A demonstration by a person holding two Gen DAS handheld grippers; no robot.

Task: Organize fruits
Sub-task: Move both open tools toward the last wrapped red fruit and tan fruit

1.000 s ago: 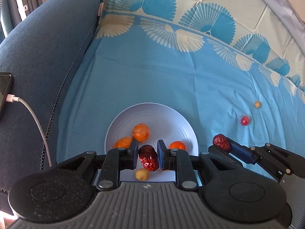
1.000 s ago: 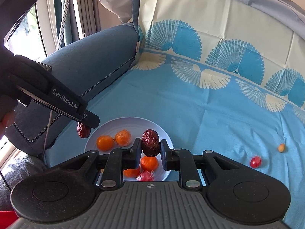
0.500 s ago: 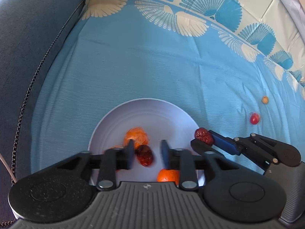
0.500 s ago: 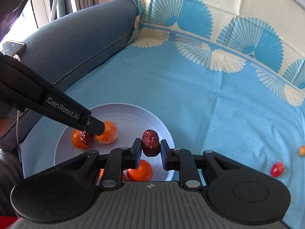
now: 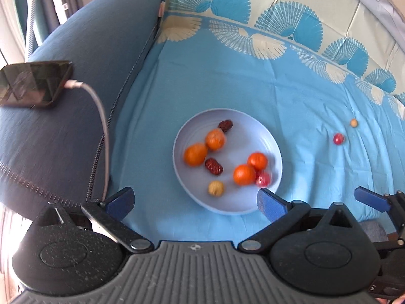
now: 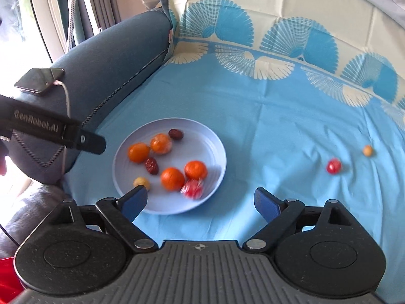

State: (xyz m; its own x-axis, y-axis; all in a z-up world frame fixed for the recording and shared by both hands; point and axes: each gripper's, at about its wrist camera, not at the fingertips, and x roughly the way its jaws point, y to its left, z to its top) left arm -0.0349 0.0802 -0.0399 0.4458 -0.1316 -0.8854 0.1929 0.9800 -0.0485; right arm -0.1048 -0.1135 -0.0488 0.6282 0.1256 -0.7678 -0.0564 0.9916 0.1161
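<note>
A pale lilac plate (image 5: 263, 136) (image 6: 215, 149) sits on the blue cloth. It holds several oranges (image 5: 195, 154) (image 6: 172, 178), two dark red dates (image 5: 214, 166) (image 5: 225, 125) (image 6: 152, 166) (image 6: 176, 134), a small yellow fruit (image 5: 216, 188) (image 6: 141, 182) and a red fruit (image 5: 263, 178) (image 6: 193, 189). A red fruit (image 5: 338, 138) (image 6: 333, 166) and a small yellow fruit (image 5: 353, 122) (image 6: 367, 150) lie on the cloth to the right. My left gripper (image 5: 195, 202) is open and empty, above the plate's near edge. My right gripper (image 6: 201, 201) is open and empty, near the plate's right front.
A dark blue sofa arm (image 5: 63, 116) (image 6: 106, 76) rises on the left, with a phone (image 5: 33, 83) (image 6: 39, 79) on a charging cable (image 5: 101, 116). The patterned backrest (image 5: 291, 20) stands behind. The left gripper's body (image 6: 50, 131) shows in the right wrist view.
Both grippers opened and let their dates go onto the plate. Both pulled back and up from the plate.
</note>
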